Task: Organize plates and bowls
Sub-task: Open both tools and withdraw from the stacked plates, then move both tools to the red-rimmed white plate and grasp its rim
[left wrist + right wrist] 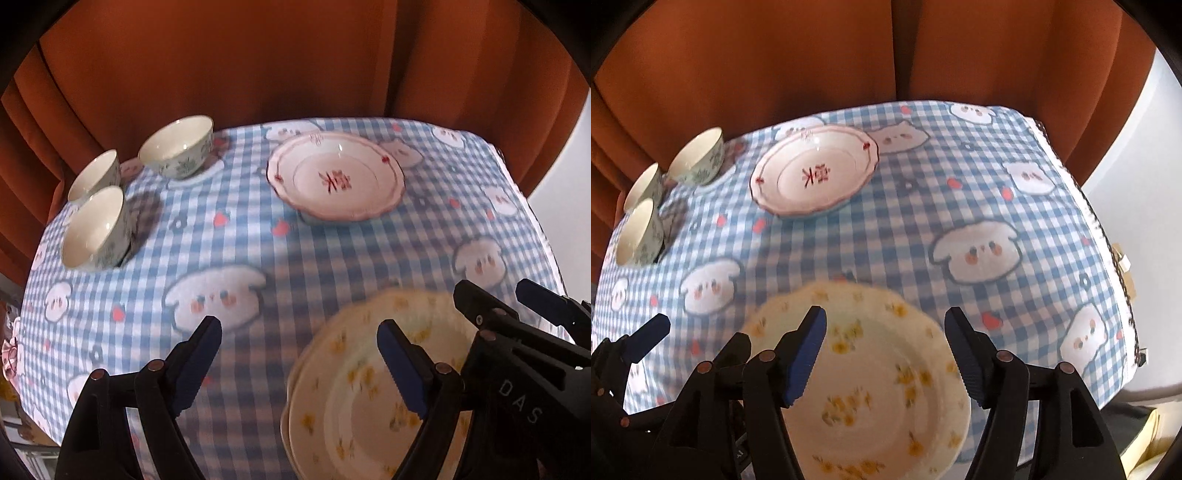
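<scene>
A cream plate with yellow flowers (351, 406) (871, 387) lies at the near edge of the table; in the left wrist view a second rim shows under it. My right gripper (886, 315) (493, 288) hangs open above it, pads clear of the plate. My left gripper (299, 328) is open and holds nothing, just left of that plate; one of its fingers (650, 338) shows in the right wrist view. A white plate with red characters (336, 177) (812, 173) sits at the far middle. Three green-patterned bowls (177, 147) (96, 173) (94, 225) stand at the far left.
A blue checked tablecloth (240, 229) (923, 221) with cartoon animals covers the table. An orange curtain (221, 66) hangs right behind the far edge. The cloth's right edge (1108, 258) drops off beside a pale wall.
</scene>
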{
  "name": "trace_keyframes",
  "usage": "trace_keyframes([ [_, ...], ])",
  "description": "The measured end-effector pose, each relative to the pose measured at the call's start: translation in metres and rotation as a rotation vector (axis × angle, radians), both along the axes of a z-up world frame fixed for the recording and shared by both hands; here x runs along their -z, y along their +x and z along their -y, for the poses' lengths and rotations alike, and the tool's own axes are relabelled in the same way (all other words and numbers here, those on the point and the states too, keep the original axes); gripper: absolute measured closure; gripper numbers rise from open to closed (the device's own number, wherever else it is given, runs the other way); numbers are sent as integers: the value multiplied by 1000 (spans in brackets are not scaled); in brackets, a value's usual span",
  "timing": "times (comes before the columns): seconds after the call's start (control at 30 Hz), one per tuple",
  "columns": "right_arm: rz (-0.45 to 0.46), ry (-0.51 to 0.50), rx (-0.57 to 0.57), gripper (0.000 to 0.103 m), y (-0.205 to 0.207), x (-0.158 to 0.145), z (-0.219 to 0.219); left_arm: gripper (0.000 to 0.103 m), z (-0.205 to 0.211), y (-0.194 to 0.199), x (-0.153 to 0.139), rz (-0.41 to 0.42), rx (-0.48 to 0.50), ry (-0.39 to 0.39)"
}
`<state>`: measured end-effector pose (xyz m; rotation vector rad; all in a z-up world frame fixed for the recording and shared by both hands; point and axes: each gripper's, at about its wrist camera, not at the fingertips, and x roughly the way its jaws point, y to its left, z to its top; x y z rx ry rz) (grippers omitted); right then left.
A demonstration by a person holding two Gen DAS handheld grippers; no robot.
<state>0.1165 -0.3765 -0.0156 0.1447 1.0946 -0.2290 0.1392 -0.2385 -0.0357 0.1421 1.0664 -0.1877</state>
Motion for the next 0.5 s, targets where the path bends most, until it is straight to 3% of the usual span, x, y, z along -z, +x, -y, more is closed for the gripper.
trace_keyframes([
  [0.3,44,-3,-20,27,79,-14,24,15,20,75,-9,42,-77,9],
  [0.5,52,12,-42,27,136,-1,43,17,33,123,4,55,-132,35],
])
